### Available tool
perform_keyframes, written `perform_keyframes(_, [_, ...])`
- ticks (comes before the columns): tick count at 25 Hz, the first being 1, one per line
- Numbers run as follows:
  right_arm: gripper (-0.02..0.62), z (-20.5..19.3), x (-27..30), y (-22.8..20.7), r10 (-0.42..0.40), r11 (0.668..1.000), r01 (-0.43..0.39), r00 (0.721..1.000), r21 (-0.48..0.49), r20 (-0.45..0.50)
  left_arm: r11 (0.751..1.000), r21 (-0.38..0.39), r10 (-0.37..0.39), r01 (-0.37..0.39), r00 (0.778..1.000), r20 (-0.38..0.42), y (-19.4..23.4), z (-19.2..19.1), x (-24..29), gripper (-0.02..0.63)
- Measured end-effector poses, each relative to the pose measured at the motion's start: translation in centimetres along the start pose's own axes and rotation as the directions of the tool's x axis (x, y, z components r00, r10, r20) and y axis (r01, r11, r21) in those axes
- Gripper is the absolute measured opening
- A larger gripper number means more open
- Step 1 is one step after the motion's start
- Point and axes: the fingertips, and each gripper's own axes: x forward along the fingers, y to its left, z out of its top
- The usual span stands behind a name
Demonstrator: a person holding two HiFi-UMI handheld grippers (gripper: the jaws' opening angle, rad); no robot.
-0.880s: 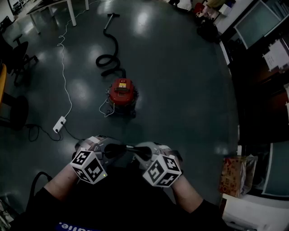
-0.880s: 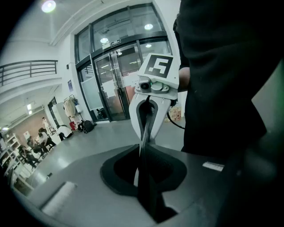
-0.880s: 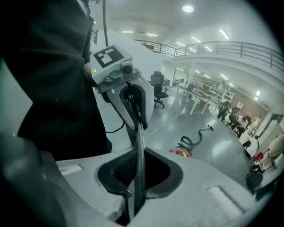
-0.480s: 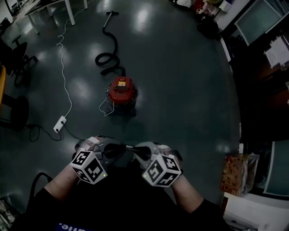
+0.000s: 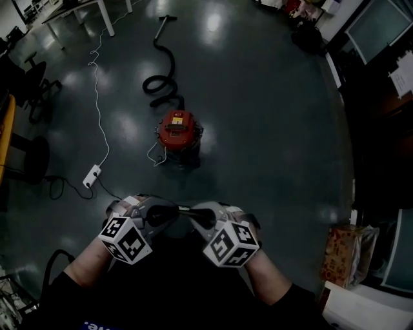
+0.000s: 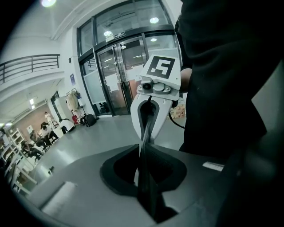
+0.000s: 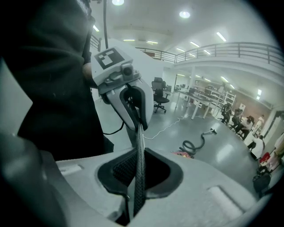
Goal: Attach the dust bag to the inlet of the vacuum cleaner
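A thin dark dust bag (image 5: 183,209) is stretched edge-on between my two grippers, close to my body. My left gripper (image 5: 169,213) is shut on one edge of it, and my right gripper (image 5: 197,216) is shut on the opposite edge, the two facing each other. In the left gripper view the bag's edge (image 6: 145,177) runs from my jaws up to the right gripper (image 6: 153,95). The right gripper view shows the same bag (image 7: 139,173) leading to the left gripper (image 7: 126,93). The red vacuum cleaner (image 5: 178,130) stands on the floor ahead, its black hose (image 5: 162,80) coiled beyond it.
A white power strip (image 5: 92,175) and its cable (image 5: 98,97) lie left of the vacuum. Office chairs (image 5: 35,84) and a table (image 5: 77,9) are at the far left. A paper bag (image 5: 345,254) stands at the right. Glass doors (image 6: 120,75) and seated people (image 6: 37,137) show in the left gripper view.
Both grippers keep their grip and pose. The head view has shifted a little, so the floor and the vacuum have slid slightly in the picture.
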Motion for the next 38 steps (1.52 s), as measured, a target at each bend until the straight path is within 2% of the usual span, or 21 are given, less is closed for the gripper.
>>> perform_keyframes(6, [0.034,-1.9,0.8,-2.4,0.029,0.999,-0.029,0.999,-0.014,0.014,0.997,-0.045,0.053,-0.055,0.998,-0.034,1.8,-0.8,2.5,0.043])
perform_keyframes(11, [0.037,-2.3,3.2,-5.2,-0.011,1.000,0.011,1.000,-0.004,0.003,0.994,-0.084,0.068,-0.069,0.998,-0.010,4.6,-3.0,3.6,0.046])
perform_keyframes(15, [0.037,-2.6,6.9,-7.7,-0.059,0.998,0.059,0.998,0.030,-0.016,0.996,-0.068,0.059,-0.059,0.998,0.006,7.4,-6.4,4.5,0.051])
perform_keyframes(18, [0.037,-2.8,10.3,-9.4,-0.083,0.995,0.085,0.996,0.052,-0.038,0.998,-0.062,0.025,-0.023,0.999,0.027,9.4,-9.6,5.1,0.052])
perform_keyframes(23, [0.038,-3.9,16.1,-12.0,-0.097,0.990,0.104,0.993,0.092,-0.072,0.996,-0.089,-0.019,0.024,0.998,0.059,12.3,-15.2,6.8,0.049])
perform_keyframes(28, [0.041,-8.3,21.4,-13.9,-0.081,0.983,0.095,0.992,0.154,-0.093,0.989,-0.143,-0.019,0.025,0.999,0.049,13.5,-20.6,11.4,0.051])
perform_keyframes(32, [0.041,-14.4,25.5,-14.6,-0.044,0.978,0.061,0.995,0.200,-0.088,0.986,-0.161,-0.038,0.042,0.999,0.025,13.0,-24.8,17.2,0.052])
perform_keyframes(38, [0.041,-22.9,32.4,-15.8,-0.015,0.981,0.028,0.998,0.193,-0.068,0.981,-0.192,-0.024,0.027,0.999,0.021,12.3,-31.9,25.4,0.052])
